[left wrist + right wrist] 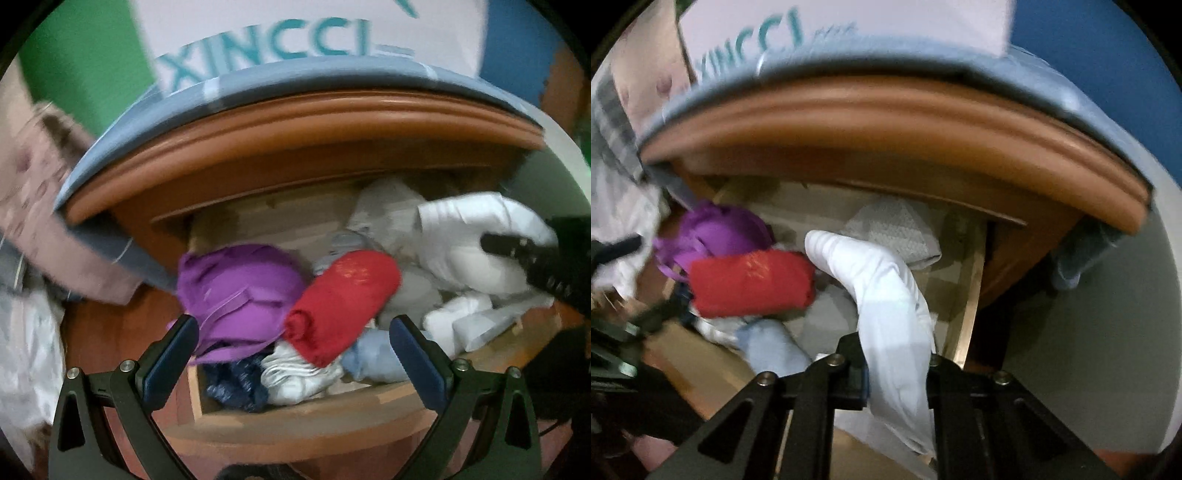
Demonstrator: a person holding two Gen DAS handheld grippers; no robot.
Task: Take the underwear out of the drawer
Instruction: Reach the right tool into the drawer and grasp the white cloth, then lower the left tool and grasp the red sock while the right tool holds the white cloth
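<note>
The wooden drawer (295, 410) stands pulled out, full of folded clothes. My right gripper (895, 373) is shut on a white piece of underwear (886, 295) and holds it lifted above the drawer's right side; it shows in the left wrist view (480, 240) with the black right gripper (535, 262) on it. My left gripper (295, 332) is open and empty, just above a red roll (340, 302) and a purple bra (236, 295). The red roll (750, 284) and the purple bra (720, 232) also show in the right wrist view.
The nightstand's top edge (295, 136), under a blue cloth, overhangs the drawer. A white box with teal letters (295, 37) stands on it. More white, light blue (373, 358) and dark blue (236, 384) clothes fill the drawer. Bedding (29, 221) lies at the left.
</note>
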